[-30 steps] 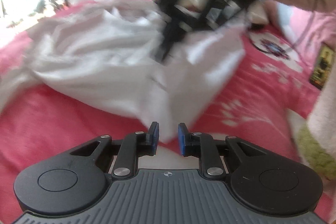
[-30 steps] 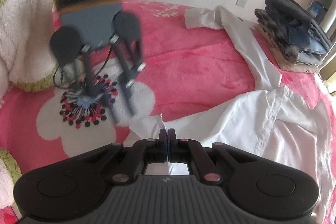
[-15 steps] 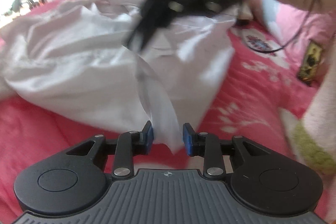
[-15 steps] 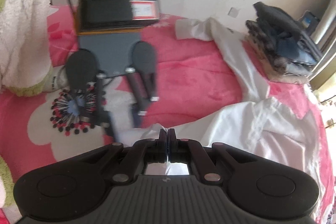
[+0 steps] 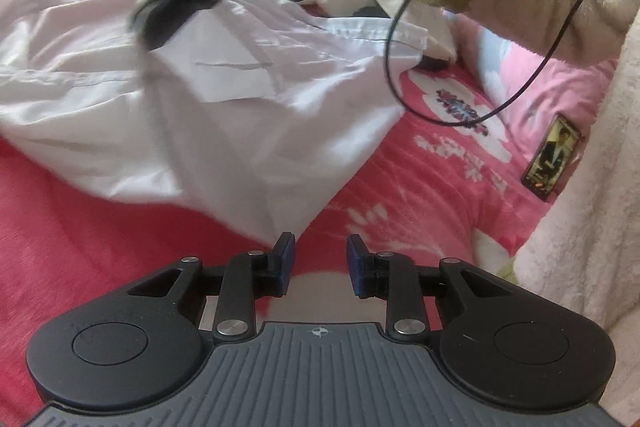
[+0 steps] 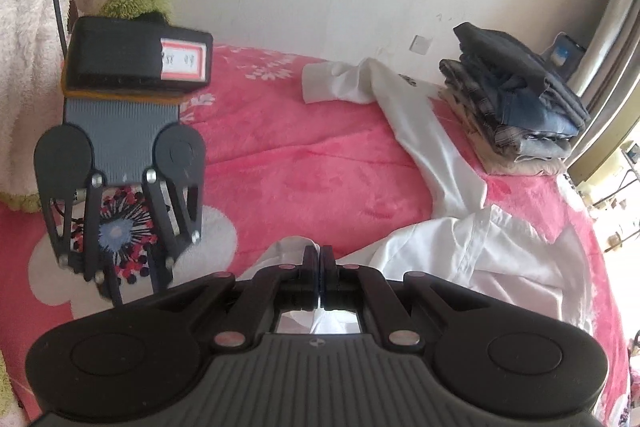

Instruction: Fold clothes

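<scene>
Shirt (image 6: 460,251) white, rumpled, sleeve (image 6: 416,131) stretched across pink blanket (image 6: 312,179).

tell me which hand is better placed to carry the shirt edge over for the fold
Right. The right gripper is shut on the white shirt, with cloth pinched between its jaws. The left gripper has jaws apart with nothing between them, the shirt hem lying just ahead.

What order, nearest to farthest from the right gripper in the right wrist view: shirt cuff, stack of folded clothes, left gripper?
1. Left gripper, just left of the right gripper, over the flower print.
2. Shirt cuff, far back near the wall, at centre.
3. Stack of folded clothes, far right; too close to the cuff to call.
</scene>
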A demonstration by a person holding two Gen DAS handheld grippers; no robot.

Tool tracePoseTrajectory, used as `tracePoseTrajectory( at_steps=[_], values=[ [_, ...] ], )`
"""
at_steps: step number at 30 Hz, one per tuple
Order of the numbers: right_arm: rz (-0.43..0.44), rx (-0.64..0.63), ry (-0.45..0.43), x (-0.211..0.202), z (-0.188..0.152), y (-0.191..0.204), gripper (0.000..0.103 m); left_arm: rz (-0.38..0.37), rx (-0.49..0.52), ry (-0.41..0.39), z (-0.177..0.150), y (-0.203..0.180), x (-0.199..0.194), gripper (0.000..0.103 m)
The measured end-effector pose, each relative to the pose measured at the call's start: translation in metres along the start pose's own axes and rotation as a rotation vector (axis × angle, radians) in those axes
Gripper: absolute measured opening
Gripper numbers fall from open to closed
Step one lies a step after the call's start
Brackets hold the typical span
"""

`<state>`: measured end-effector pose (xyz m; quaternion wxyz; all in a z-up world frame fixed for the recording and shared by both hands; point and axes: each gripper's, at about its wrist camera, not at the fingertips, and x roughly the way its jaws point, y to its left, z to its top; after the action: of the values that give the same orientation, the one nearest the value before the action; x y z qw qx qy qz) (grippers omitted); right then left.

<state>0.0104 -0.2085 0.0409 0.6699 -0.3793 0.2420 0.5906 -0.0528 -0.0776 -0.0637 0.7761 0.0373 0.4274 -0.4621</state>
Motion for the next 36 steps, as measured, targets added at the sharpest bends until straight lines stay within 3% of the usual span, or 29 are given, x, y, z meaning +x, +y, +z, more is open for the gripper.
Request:
tracePoseTrajectory(
  at_steps=[5,8,12,17,24,31,33,35,36],
  values=[
    [-0.011,0.002,0.022,0.000,-0.007,0.000,0.002,0.140,-0.024,-0.023,-0.003,0.020,-0.007,0.031],
    [0.000,-0.010,0.033,0.001,-0.008,0.004,0.002,0.171,-0.044,-0.074,0.006,0.032,-0.007,0.032],
    [0.005,-0.038,0.043,0.001,-0.007,0.010,0.002,0.140,-0.028,-0.127,0.020,0.036,-0.005,0.037],
    [-0.005,-0.033,0.015,-0.001,-0.005,0.007,0.002,0.083,-0.053,-0.119,0.021,0.034,0.009,0.035],
    [0.023,-0.056,-0.025,0.013,0.005,0.005,0.002,-0.001,-0.267,-0.126,0.009,0.031,-0.004,0.017],
    [0.110,0.020,-0.087,0.059,0.020,0.011,0.003,0.016,-0.461,-0.096,-0.012,0.043,-0.009,0.008],
    [0.100,0.112,-0.062,0.081,0.022,0.008,0.009,0.019,-0.529,-0.092,-0.018,0.050,-0.008,0.006],
    [0.075,0.218,-0.034,0.095,0.021,0.001,0.024,0.011,-0.594,-0.101,-0.024,0.056,-0.008,0.005],
    [0.075,0.279,-0.041,0.094,0.019,-0.007,0.025,0.006,-0.621,-0.107,-0.026,0.058,-0.008,0.004]
  ],
)
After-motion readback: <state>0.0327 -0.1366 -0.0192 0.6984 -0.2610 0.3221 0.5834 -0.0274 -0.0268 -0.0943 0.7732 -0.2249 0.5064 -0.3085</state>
